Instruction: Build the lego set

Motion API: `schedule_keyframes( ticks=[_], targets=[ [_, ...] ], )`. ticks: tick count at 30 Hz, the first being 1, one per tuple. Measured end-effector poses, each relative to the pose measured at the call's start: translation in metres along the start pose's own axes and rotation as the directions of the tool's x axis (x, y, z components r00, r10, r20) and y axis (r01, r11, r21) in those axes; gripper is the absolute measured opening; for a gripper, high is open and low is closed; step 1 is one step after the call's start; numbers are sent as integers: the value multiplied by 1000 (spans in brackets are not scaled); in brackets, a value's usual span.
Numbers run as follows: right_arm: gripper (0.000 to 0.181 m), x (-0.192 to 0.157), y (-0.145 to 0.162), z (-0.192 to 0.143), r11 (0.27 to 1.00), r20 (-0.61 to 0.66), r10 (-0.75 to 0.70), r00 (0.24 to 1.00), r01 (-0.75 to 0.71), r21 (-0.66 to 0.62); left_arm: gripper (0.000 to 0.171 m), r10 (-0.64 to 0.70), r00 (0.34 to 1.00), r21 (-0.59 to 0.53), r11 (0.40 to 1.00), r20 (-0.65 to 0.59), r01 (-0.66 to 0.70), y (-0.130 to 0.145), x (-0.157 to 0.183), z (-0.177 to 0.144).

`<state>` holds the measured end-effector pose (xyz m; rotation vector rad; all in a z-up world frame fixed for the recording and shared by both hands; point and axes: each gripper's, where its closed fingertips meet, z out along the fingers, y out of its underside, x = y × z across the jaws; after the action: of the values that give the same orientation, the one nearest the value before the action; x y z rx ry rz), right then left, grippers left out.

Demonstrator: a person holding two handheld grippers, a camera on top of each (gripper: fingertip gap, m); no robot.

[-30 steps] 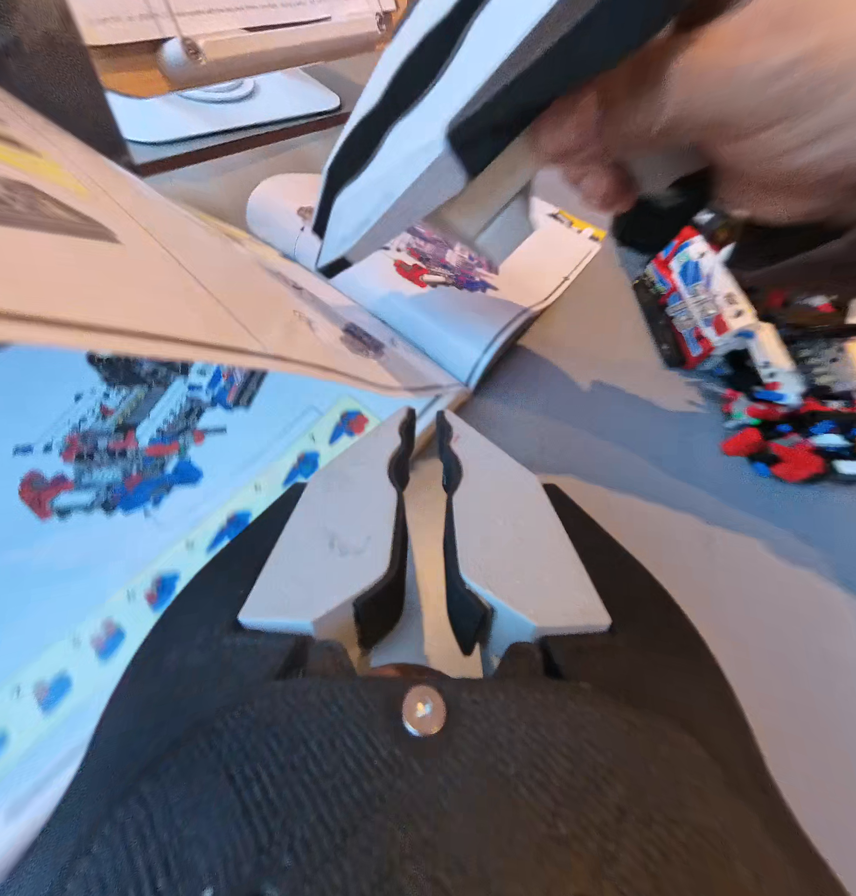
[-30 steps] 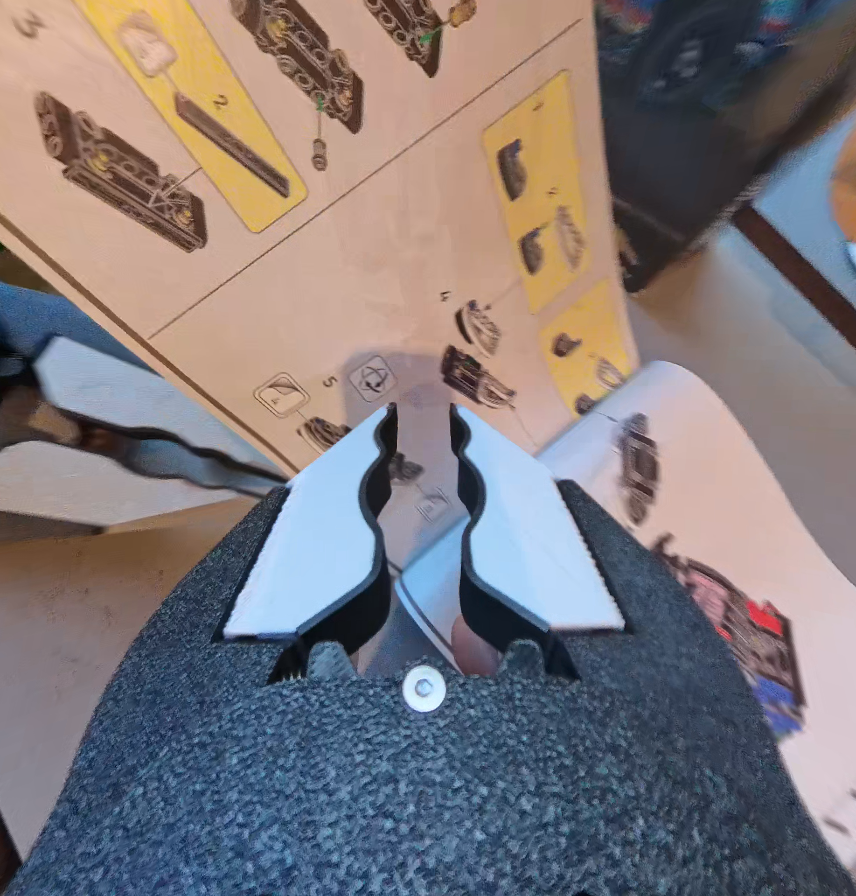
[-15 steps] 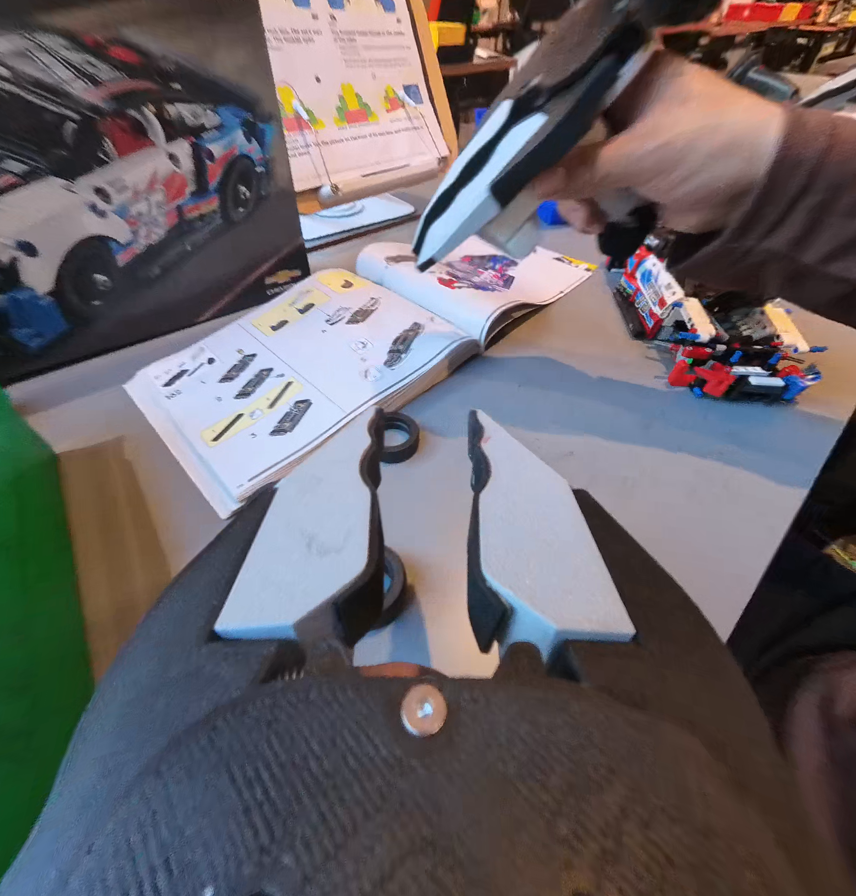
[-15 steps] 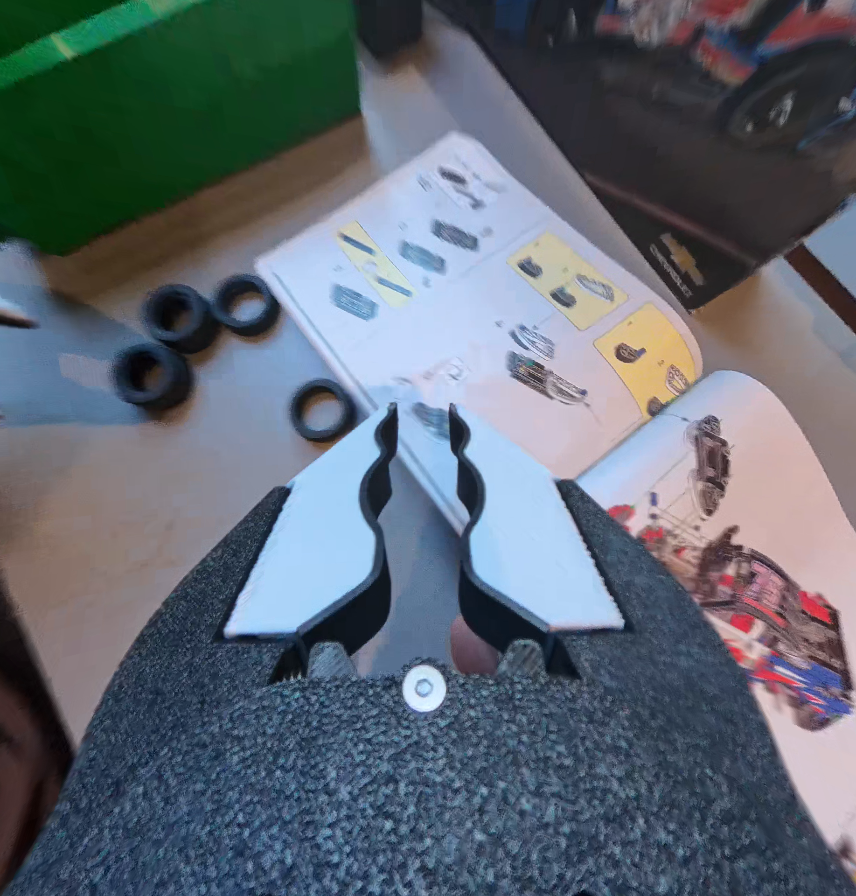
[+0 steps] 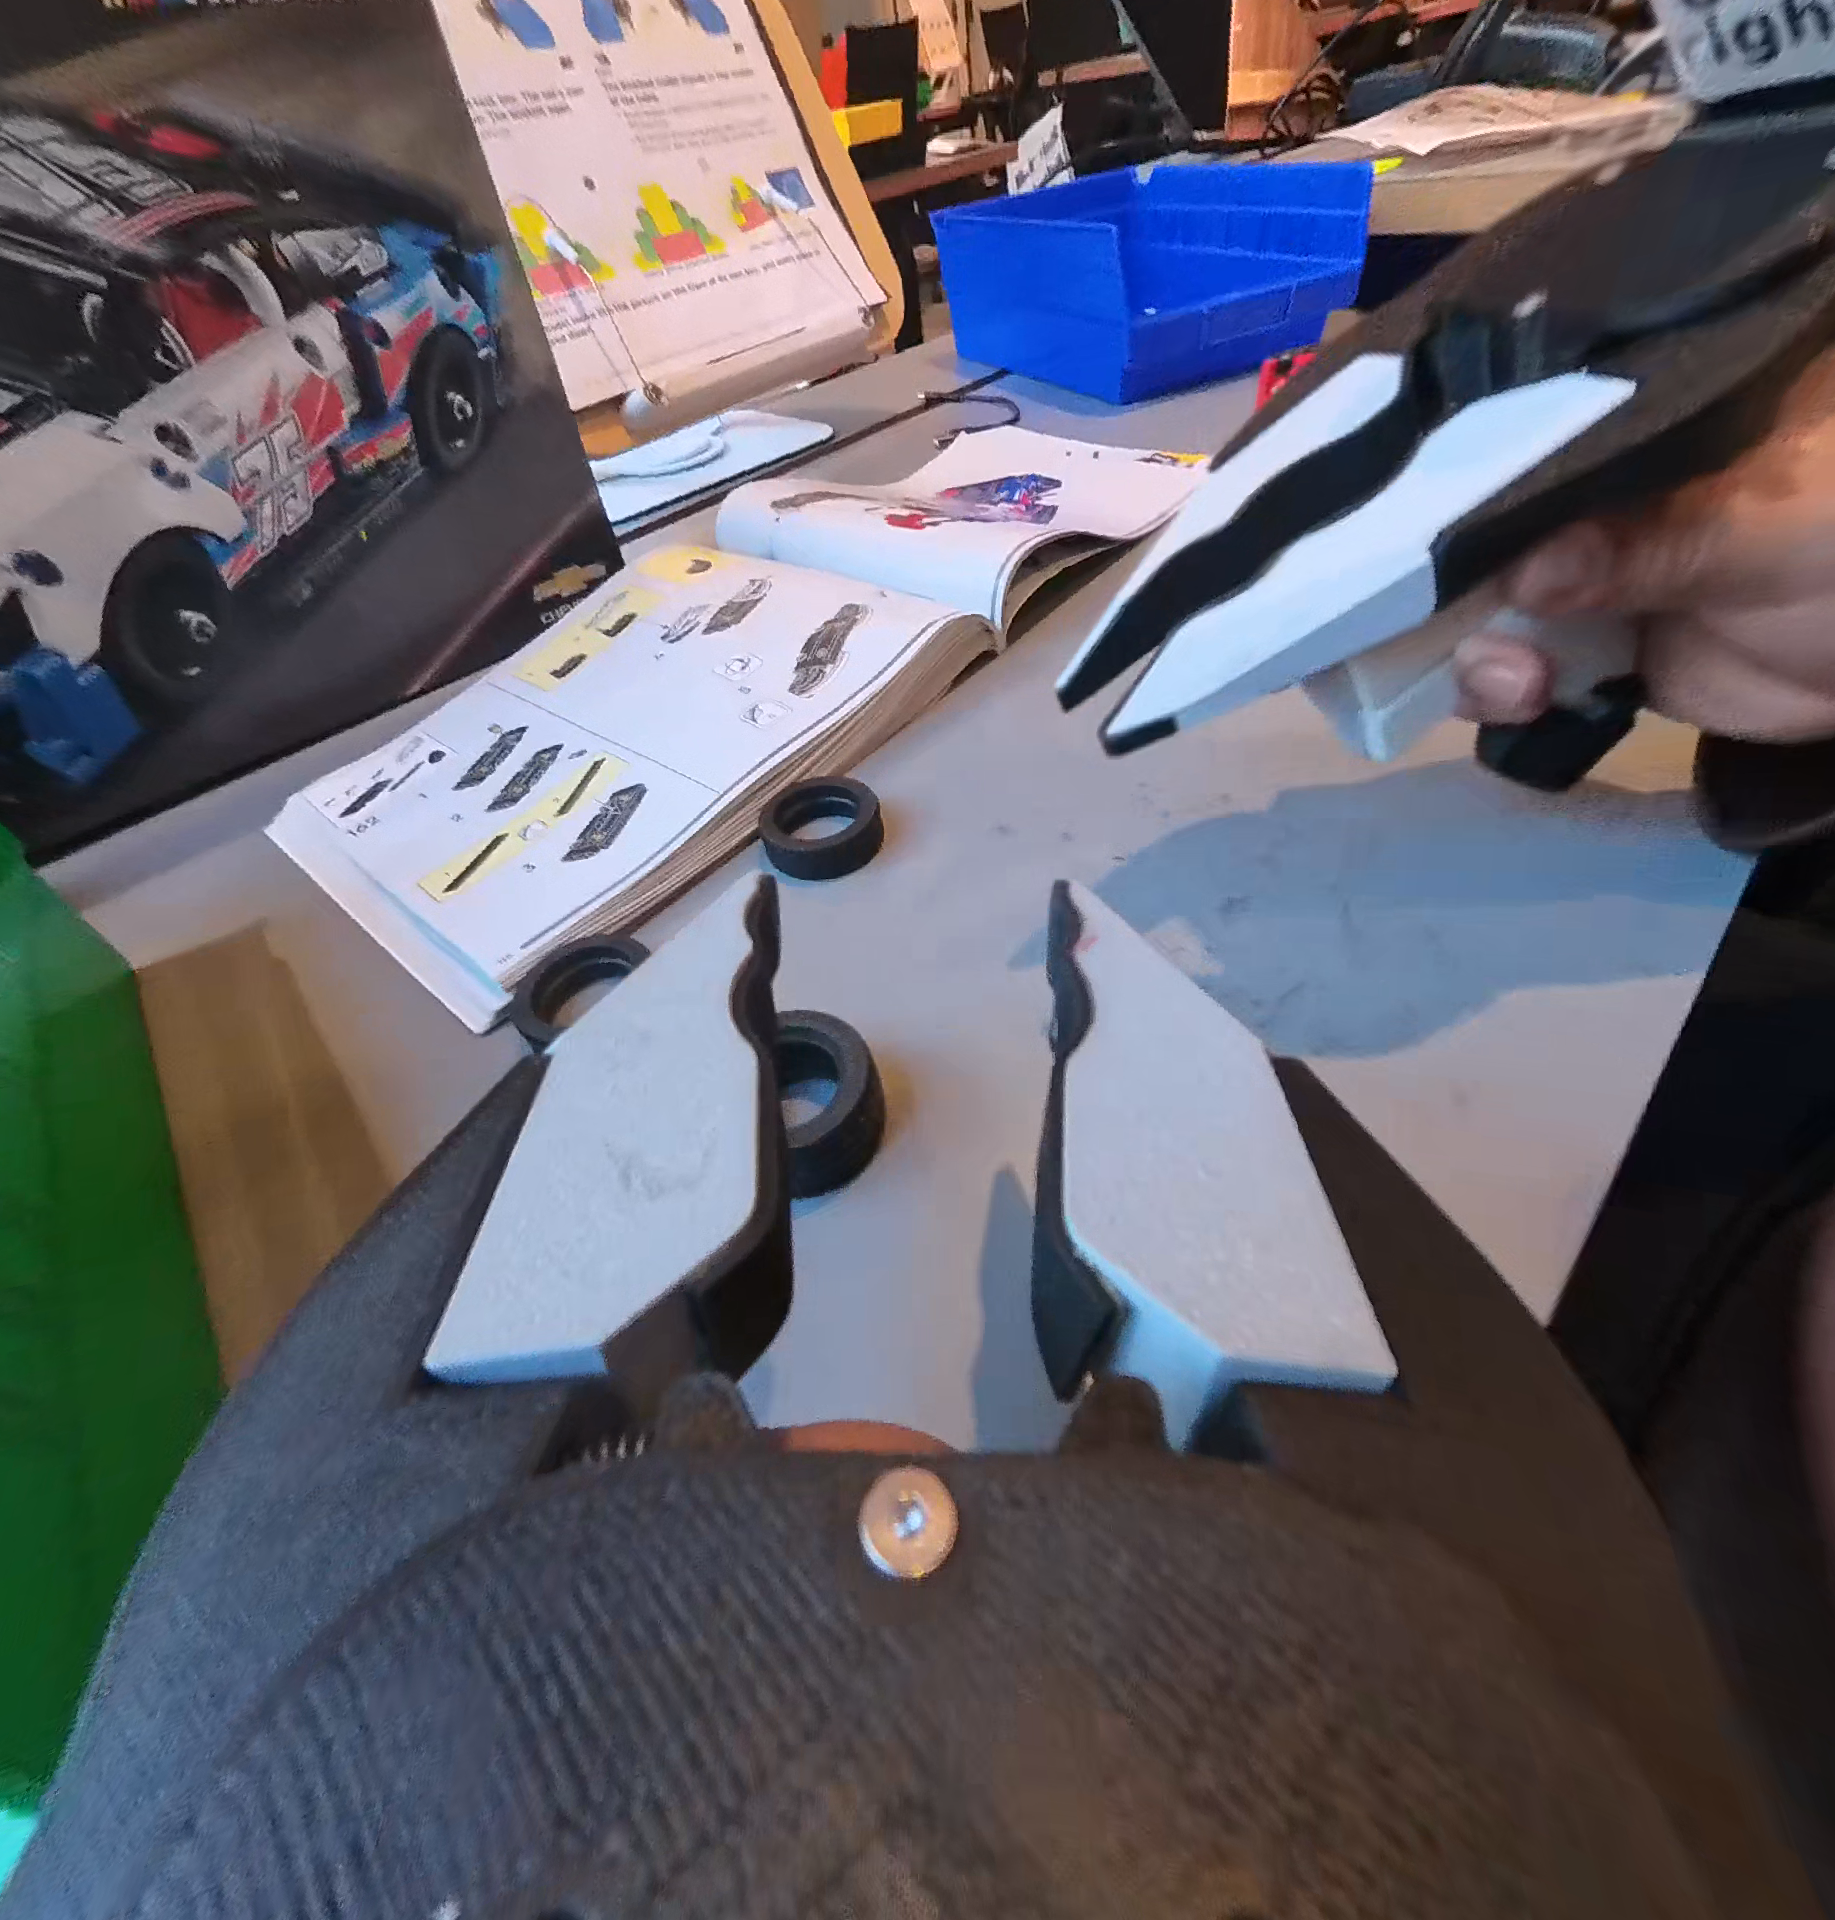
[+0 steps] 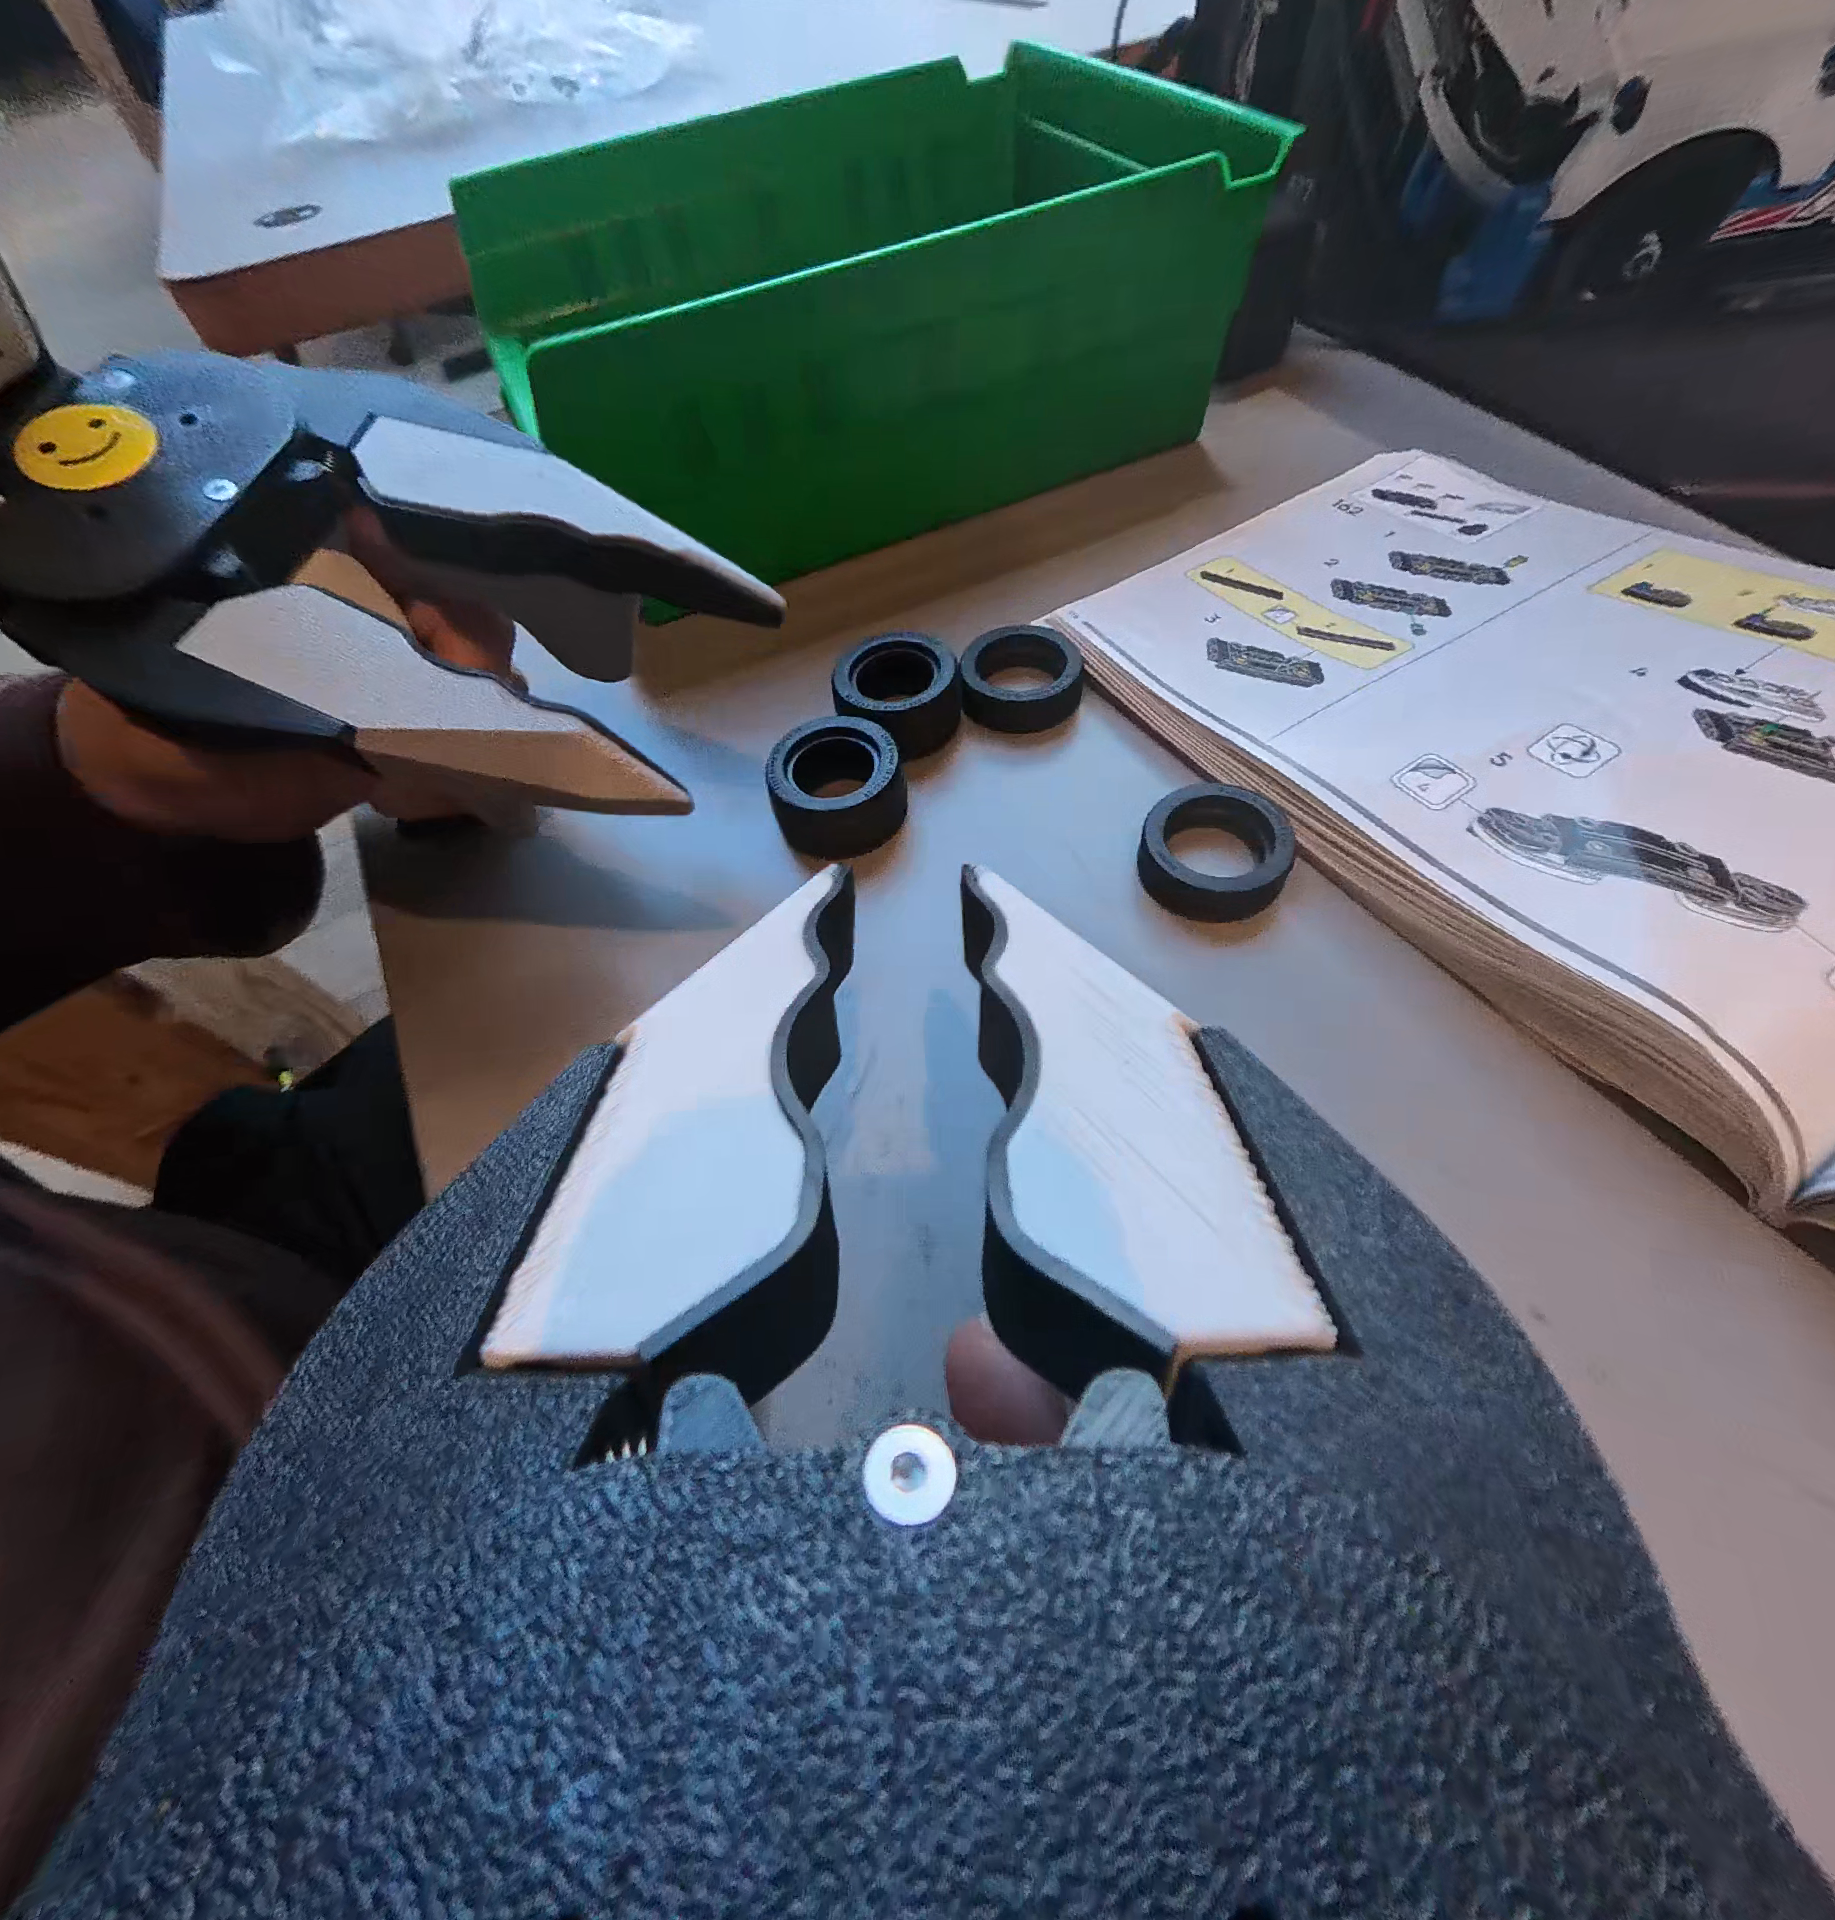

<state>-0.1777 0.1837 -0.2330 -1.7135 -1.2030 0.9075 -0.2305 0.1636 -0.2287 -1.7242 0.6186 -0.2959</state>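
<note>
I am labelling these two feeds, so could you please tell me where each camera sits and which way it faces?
Left wrist view: on the left gripper, jaws open, facing across the table to the instruction booklet and blue bin; the right gripper and hand show.
Right wrist view: on the right gripper, jaws open, facing the green bin; the left gripper shows.
Shared: booklet, black tyres.

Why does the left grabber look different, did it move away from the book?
Yes. The left gripper has pulled back from the instruction booklet toward the person and opened wider, now over the tires.
</note>
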Motion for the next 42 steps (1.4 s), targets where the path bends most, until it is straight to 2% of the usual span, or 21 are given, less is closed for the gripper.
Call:
schedule_keyframes(
  ticks=[5,9,14,19,27,34,35,38,40,42],
  targets=[
    [18,-3,-3,3,989,-53,-62,997,68,129,49,14,998,42,999,-56,-12,-5,-1,5],
    [18,-8,1,8,986,-42,-124,991,128,107,46,3,996,62,998,-86,3,-8,-5,11],
    [22,-9,16,26,999,87,-36,996,39,-31,42,26,995,74,997,-98,-18,-11,-6,20],
    [23,3,3,26,999,103,29,994,-33,39,39,11,993,90,996,-114,-1,-14,-9,23],
    [22,4,0,33,999,105,2,994,-6,40,38,-4,993,88,996,-122,15,-15,-13,28],
    [22,2,0,34,999,107,-13,994,9,40,37,-38,998,146,988,-48,44,-22,-21,15],
    [22,2,0,34,999,107,-13,994,9,41,36,-67,997,130,989,-33,70,-24,-25,11],
    [22,3,-2,33,999,112,-6,994,0,50,48,-97,995,73,992,-12,98,-45,-45,-12],
    [22,4,-3,31,998,109,-1,994,-6,65,44,-74,987,81,995,144,62,-67,-93,-44],
    [22,5,-5,30,997,101,2,995,-10,74,38,-115,957,64,993,265,101,-73,-142,-78]
  ],
)
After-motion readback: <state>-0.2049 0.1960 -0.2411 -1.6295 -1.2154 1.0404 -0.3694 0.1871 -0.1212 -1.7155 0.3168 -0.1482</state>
